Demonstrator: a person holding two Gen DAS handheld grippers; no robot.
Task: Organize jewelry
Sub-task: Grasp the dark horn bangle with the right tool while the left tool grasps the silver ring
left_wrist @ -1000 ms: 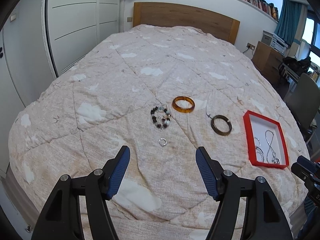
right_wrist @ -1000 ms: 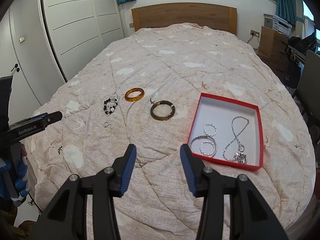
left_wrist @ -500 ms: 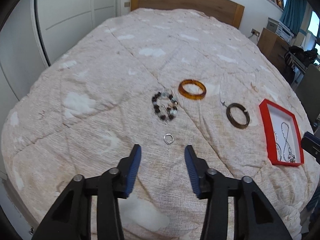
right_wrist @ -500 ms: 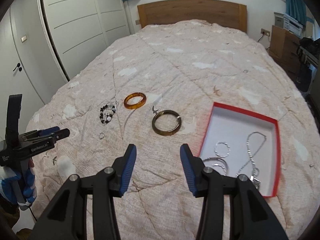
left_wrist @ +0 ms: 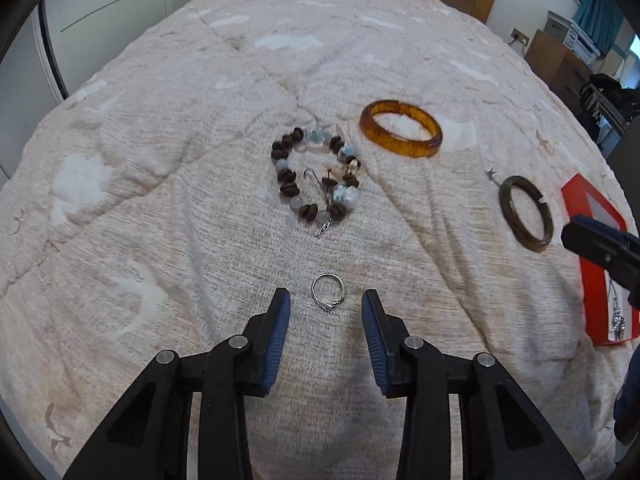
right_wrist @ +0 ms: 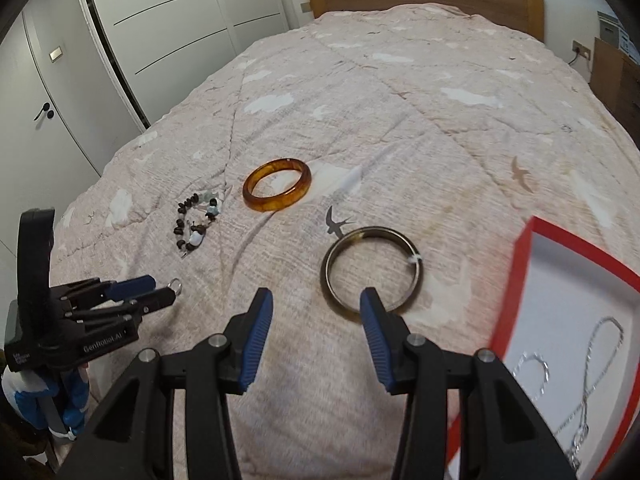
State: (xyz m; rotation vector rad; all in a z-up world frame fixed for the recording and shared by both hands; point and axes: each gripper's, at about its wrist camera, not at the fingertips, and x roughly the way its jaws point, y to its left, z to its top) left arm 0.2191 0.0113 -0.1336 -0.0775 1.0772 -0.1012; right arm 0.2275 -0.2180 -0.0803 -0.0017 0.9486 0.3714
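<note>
Silver ring (left_wrist: pixel 327 291) is lying flat just ahead between my left gripper (left_wrist: pixel 325 306) pads; jaws have been closing, part open, probably not touching it.

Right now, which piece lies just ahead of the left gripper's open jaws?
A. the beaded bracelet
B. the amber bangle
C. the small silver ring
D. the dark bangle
C: in the left wrist view the small silver ring lies on the quilt just ahead of the left gripper, whose jaws have just been closing, pads not yet touching it.
</note>
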